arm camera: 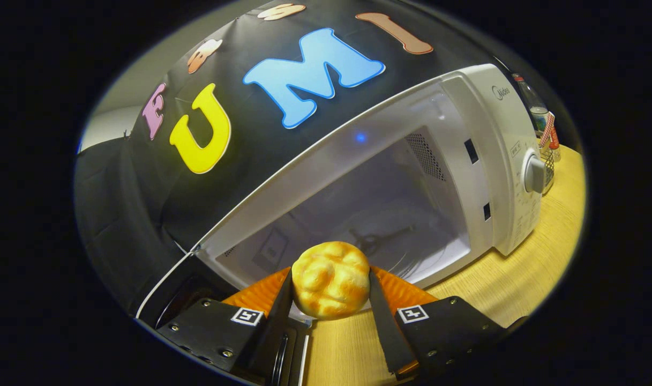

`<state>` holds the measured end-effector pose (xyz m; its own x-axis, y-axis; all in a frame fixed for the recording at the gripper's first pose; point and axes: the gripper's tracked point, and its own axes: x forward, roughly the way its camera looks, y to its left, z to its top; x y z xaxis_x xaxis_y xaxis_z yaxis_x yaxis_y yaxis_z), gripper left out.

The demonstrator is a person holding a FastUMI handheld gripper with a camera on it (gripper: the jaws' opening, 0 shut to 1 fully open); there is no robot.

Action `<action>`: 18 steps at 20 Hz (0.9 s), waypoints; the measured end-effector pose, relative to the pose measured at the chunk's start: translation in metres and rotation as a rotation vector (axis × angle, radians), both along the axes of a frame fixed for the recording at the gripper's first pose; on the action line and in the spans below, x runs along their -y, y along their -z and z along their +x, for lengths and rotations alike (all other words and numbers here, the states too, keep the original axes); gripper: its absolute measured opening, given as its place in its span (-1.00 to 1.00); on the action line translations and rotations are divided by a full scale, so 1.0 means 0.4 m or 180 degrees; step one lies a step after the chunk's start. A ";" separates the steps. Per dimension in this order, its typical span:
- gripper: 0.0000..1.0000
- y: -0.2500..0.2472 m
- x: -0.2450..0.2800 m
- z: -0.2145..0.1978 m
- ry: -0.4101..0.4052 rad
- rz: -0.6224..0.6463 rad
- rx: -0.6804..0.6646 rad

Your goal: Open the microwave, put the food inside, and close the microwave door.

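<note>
1. Golden-brown and glossy, a round crusty bread roll (331,279) sits between the two fingers (382,311) of the gripper (331,287), one pressing on each of its sides, so the fingers are closed to a narrow gap and holding it. The roll stands out past the fingertips and is lifted clear of the surface.
2. Under and just ahead of the fingers lies the pale wooden surface (540,268) with a fine straight grain, running off beyond the appliance's control side.
3. Just beside the fingers, on the hinge side, the dark glass door of the white microwave oven (497,139) hangs swung wide open (170,295), its thin white edge rising to the hinge corner.
4. Directly beyond the roll is the oven's open mouth. The pale cavity (358,203) is lit, with a glass turntable (395,246) on its floor and a dark hub at the middle of that plate. The roll is at the threshold of the opening, in line with the turntable; whether it has crossed the sill I cannot tell.
5. A perforated vent patch (425,155) shows on the cavity's inner wall, and two dark latch slots sit on the front frame next to it.
6. Farther along the oven's front is the control panel with a round grey dial (534,174).
7. Past the oven, on the surface, stands a wire mesh basket (548,169), and behind it a clear bottle (532,104), partly hidden.
8. Behind everything hangs the black cloth wall (133,203).
</note>
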<state>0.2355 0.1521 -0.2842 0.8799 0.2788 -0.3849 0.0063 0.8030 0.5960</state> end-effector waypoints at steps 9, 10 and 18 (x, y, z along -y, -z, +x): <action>0.57 0.077 0.005 0.098 0.0359 0.0080 -0.0064; 0.57 0.084 0.007 0.103 0.0388 0.0070 -0.0072; 0.96 0.107 0.018 0.117 0.0522 -0.0047 -0.0152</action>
<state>0.2822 0.1447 -0.3271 0.8937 0.1270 -0.4304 0.1659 0.7976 0.5799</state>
